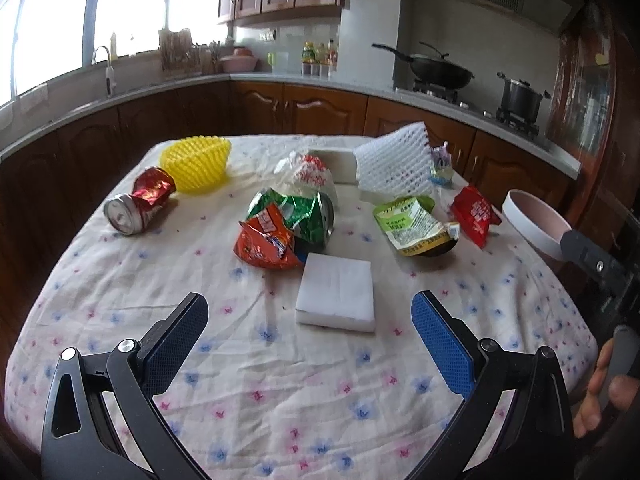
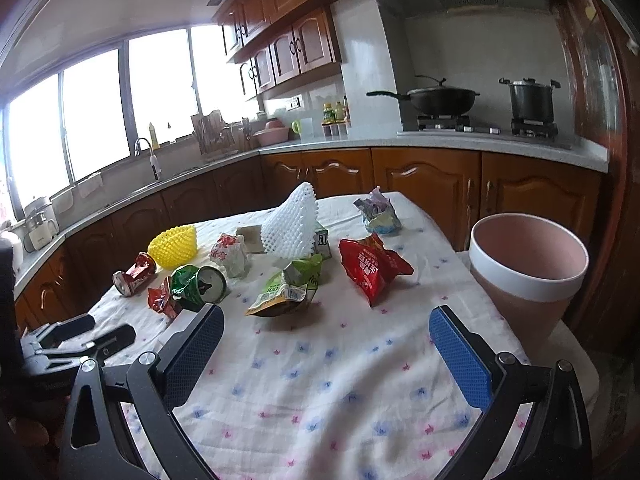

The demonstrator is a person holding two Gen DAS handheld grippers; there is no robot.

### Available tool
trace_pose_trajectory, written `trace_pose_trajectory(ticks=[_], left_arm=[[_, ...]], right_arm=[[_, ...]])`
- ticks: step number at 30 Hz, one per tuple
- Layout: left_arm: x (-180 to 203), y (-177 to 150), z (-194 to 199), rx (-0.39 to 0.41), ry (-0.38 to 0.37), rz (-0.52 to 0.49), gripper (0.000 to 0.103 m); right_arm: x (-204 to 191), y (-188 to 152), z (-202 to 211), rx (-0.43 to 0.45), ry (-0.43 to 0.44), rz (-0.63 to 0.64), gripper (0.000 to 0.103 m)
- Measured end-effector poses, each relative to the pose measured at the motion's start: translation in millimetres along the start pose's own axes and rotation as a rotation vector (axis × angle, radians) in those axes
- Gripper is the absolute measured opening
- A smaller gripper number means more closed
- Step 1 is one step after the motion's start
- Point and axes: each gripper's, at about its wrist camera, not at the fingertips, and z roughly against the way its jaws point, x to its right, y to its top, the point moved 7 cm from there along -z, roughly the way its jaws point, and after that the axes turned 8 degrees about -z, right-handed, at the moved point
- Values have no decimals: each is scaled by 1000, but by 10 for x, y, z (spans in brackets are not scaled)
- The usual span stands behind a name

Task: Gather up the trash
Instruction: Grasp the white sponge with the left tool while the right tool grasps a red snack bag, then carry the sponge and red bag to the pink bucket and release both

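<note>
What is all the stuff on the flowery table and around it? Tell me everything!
crushed red drink can: 1, red, table's left side
yellow foam fruit net: 1, yellow, behind the red can
crushed green drink can: 1, green, middle
orange snack wrapper: 1, orange, against the green can
white foam block: 1, white, nearest the left tongs
white foam fruit net: 1, white, far side
green snack pouch: 1, green, right of middle
red snack bag: 1, red, near the bin
pink plastic bin: 1, pink with white rim, table's right edge
black wok: 1, black, stove
left tongs: open
right tongs: open
</note>
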Motion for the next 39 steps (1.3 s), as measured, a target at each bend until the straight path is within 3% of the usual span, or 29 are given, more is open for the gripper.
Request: trace_pose_trajectory(ticks=[5,11,13,16,24,27,28,29,32,34,39], left_arm=[[10,0,-166,-54,-28,4,103],[2,27,-335,-101,-28,-14,103],[5,27,-397,-120,-30,-19,103],[4,30,-501,-151,-44,-14,103],[51,28,-737,-218,-69,-33,103],[76,8,-812,-246,-72,-44,92],[90,-7,-826,-254,-75,-45,82],[96,-29,-859,-270,-84,-45,72],[150,-34,-869,-273,-135,-45,59],[166,-32,-846,-271,-125,-64,59],[178,8,-784,-255,-155,-55,58]], right_arm=[[-6,30,-221,-68,37,-38,102],[-127,41,-516,-149,85,-36,84],[-82,85,-610,-157,62,-41,75],[48,164,-777,-181,25,-65,70],[365,342,-1258,-231,-62,-58,70],[405,341,-1420,-262,-77,-33,70],[420,327,-1467,-273,-82,-25,69],[437,310,-1515,-284,-88,-16,66],[505,239,-1628,-314,-108,-13,36],[526,242,-1632,-302,-100,-16,22],[508,258,-1573,-288,-62,-23,15]])
